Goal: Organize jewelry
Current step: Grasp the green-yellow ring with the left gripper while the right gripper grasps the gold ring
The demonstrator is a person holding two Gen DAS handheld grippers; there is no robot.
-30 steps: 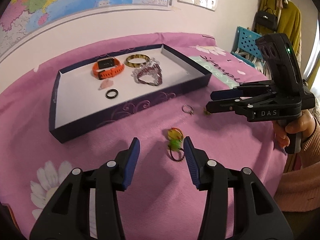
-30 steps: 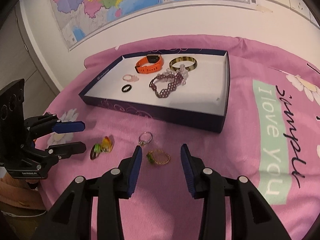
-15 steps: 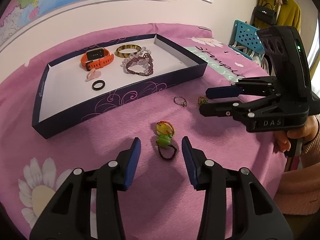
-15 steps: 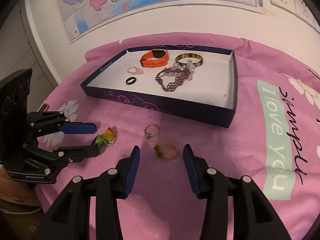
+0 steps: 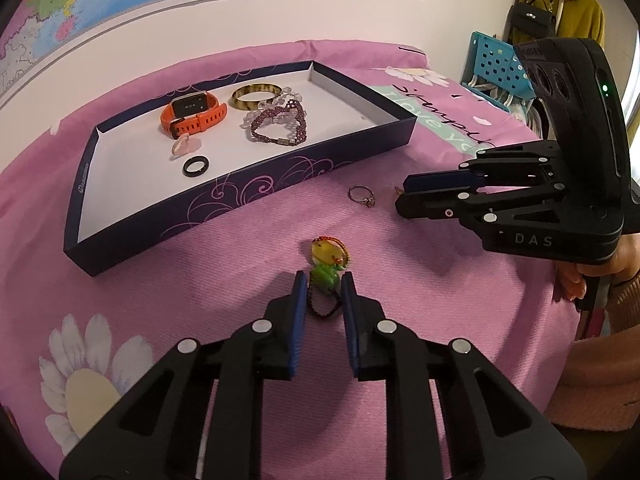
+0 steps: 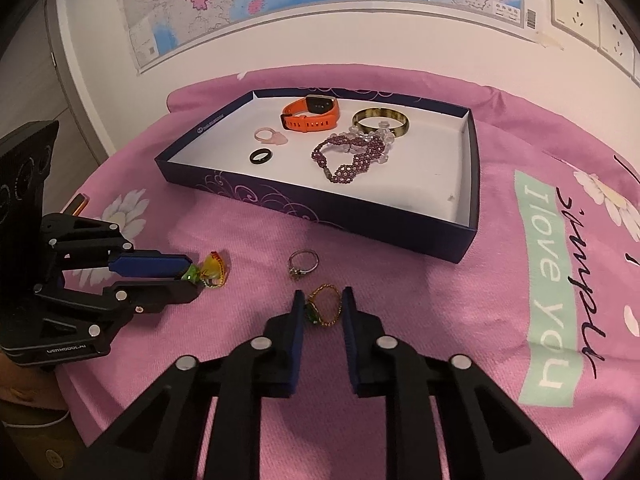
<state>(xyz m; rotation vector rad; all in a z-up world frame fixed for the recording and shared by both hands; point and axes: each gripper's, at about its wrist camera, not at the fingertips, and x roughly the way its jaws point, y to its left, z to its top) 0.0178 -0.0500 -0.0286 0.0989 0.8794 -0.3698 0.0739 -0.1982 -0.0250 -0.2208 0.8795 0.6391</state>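
Both grippers were wide open a second ago, now they're closing in. The left gripper [image 5: 324, 286] has its pads right up against the green-and-yellow charm [image 5: 327, 266], and the right gripper [image 6: 323, 306] is pinching in on the gold ring [image 6: 325, 304]. The silver ring [image 6: 303, 263] sits just past it, tray [image 6: 360, 220] beyond.

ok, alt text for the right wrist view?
The right gripper is closing around a gold ring with a green stone on a pink cloth. A silver ring lies just beyond, before a dark box tray of jewelry.
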